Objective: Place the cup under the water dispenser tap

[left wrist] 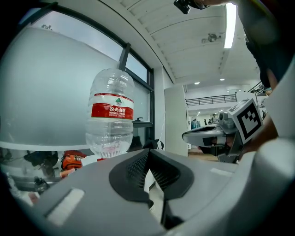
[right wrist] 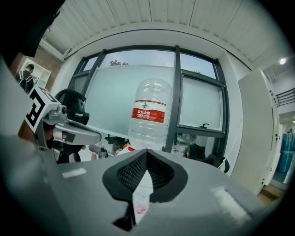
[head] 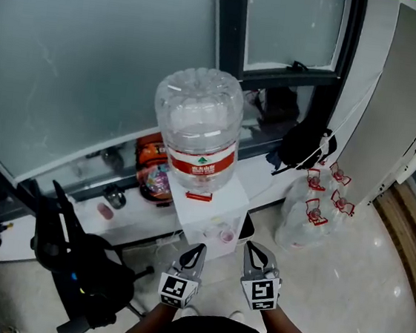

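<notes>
A white water dispenser [head: 188, 210] stands on the floor by the window, with a big clear bottle [head: 197, 127] on top and a red tap [head: 199, 195] at its front. A small pink cup [head: 226, 236] sits on the dispenser's front, lower and to the right of the tap. Through the slit under the right gripper's jaws, the cup [right wrist: 141, 208] also shows in the right gripper view. My left gripper [head: 199, 248] and right gripper [head: 251, 247] hover side by side just in front of the dispenser. Both are shut and hold nothing.
A black bag on a stand [head: 78, 259] is at the left. Bagged water jugs with red handles [head: 311, 215] stand right of the dispenser, below a white panel [head: 402, 102]. An orange pack [head: 152, 167] and another pink cup [head: 104, 210] rest on the window ledge.
</notes>
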A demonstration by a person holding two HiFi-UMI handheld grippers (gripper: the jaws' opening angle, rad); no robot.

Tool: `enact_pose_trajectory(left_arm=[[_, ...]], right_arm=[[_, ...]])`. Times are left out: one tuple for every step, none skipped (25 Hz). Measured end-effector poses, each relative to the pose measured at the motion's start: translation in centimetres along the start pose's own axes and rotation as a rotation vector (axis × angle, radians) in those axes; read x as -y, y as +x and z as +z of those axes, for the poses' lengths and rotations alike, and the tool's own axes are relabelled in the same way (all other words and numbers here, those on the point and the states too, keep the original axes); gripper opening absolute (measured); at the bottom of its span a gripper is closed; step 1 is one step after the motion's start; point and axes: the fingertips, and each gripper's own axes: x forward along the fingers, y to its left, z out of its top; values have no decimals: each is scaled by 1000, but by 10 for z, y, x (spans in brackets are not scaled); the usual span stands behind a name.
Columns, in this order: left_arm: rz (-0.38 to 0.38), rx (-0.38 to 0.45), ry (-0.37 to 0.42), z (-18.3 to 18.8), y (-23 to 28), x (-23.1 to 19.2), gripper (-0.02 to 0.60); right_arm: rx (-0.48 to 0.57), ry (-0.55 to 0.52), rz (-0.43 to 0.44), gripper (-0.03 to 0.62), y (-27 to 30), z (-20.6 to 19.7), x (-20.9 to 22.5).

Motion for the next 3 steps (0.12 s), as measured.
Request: enact_pose_trajectory(left_arm=[[6,-5,-1,-1,-1,-1,15],[12,-12,-3,-3,-3,-3,15],[18,-19,-5,-5,-5,-4,15]], right_arm=[[2,-2,1,2,0,0,-1],[5,-3,1,2,-1,1,-3],[8,-4,2,2,-1,1,-4]])
